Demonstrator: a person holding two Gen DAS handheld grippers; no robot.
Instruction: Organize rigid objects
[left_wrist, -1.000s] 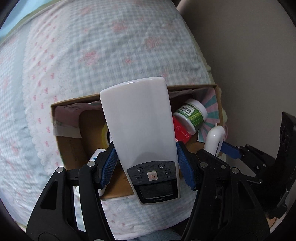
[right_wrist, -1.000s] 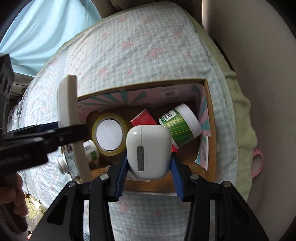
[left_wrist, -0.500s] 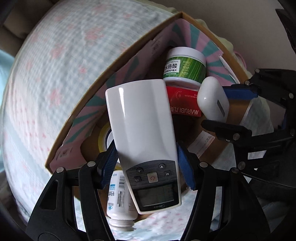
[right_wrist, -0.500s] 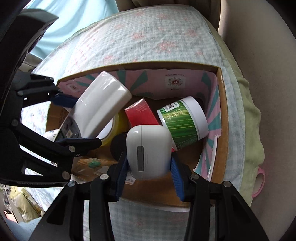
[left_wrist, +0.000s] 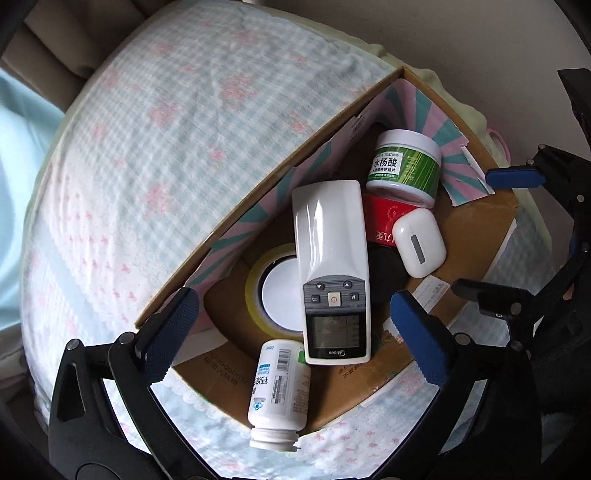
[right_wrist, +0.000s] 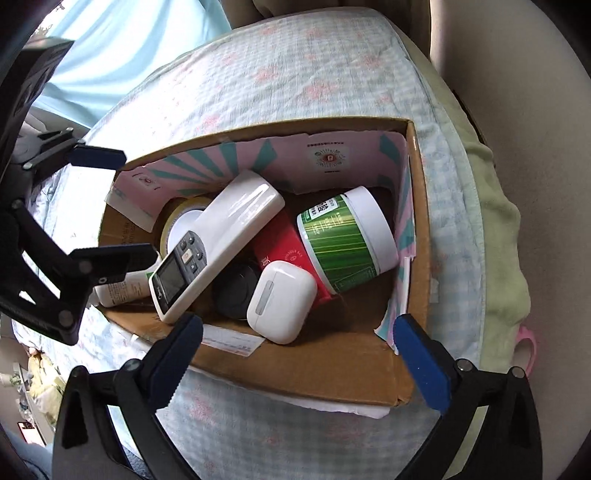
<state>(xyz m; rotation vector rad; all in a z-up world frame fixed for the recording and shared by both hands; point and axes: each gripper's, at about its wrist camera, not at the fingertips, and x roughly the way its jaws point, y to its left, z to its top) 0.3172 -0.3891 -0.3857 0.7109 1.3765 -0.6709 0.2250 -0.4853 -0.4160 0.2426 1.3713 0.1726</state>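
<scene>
An open brown cardboard box (right_wrist: 306, 373) with a pink-and-teal striped lining is set on a checked cloth. A long white remote control (left_wrist: 331, 271), display up, is laid across a roll of yellowish tape (left_wrist: 266, 291). Beside it a small white rounded earbud case (right_wrist: 281, 301) is propped on a red carton (right_wrist: 286, 254) and a black round object (right_wrist: 236, 291). A green-labelled white jar (right_wrist: 347, 240) is tipped on its side. A white pill bottle (left_wrist: 277, 391) is lying over the box's edge.

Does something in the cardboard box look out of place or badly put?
Yes. The white pill bottle lies on its side across the box's near edge, its cap hanging outside. The remote control rests tilted on the tape roll.
</scene>
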